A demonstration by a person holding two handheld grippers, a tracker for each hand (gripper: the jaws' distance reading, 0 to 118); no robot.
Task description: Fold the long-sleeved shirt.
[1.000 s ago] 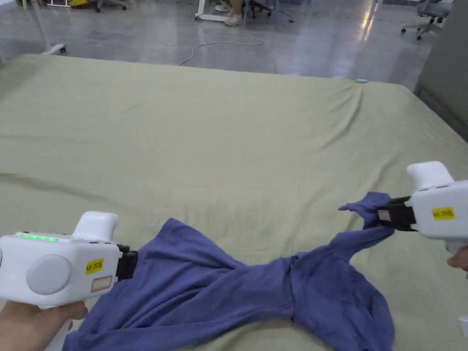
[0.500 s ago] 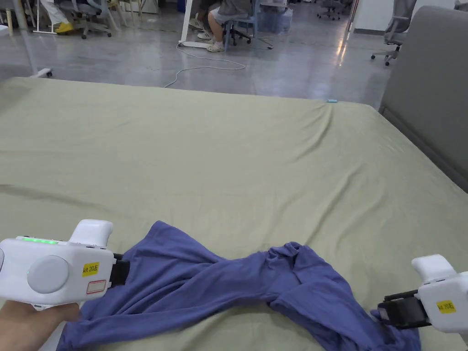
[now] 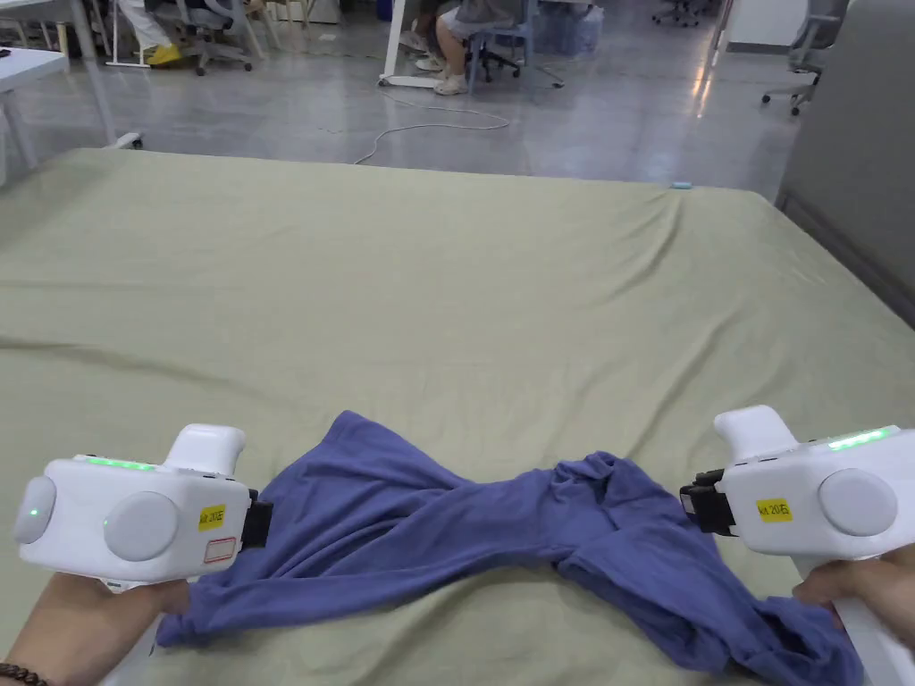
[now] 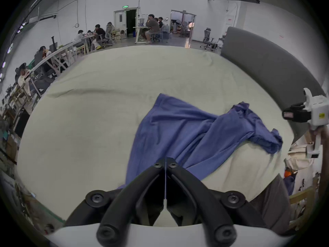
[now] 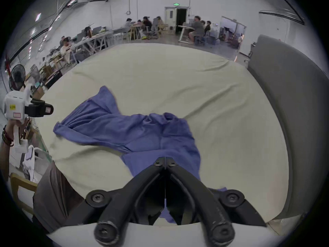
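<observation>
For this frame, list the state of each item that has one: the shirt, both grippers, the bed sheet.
Long-sleeved shirt: unfolded, twisted at the middle, lying crumpled on the sheet.
Left gripper: jaws shut, held over the shirt's left end; no cloth visibly pinched.
Right gripper: jaws shut, above the shirt's right end; whether cloth is pinched is unclear.
Bed sheet: spread out, lightly wrinkled.
</observation>
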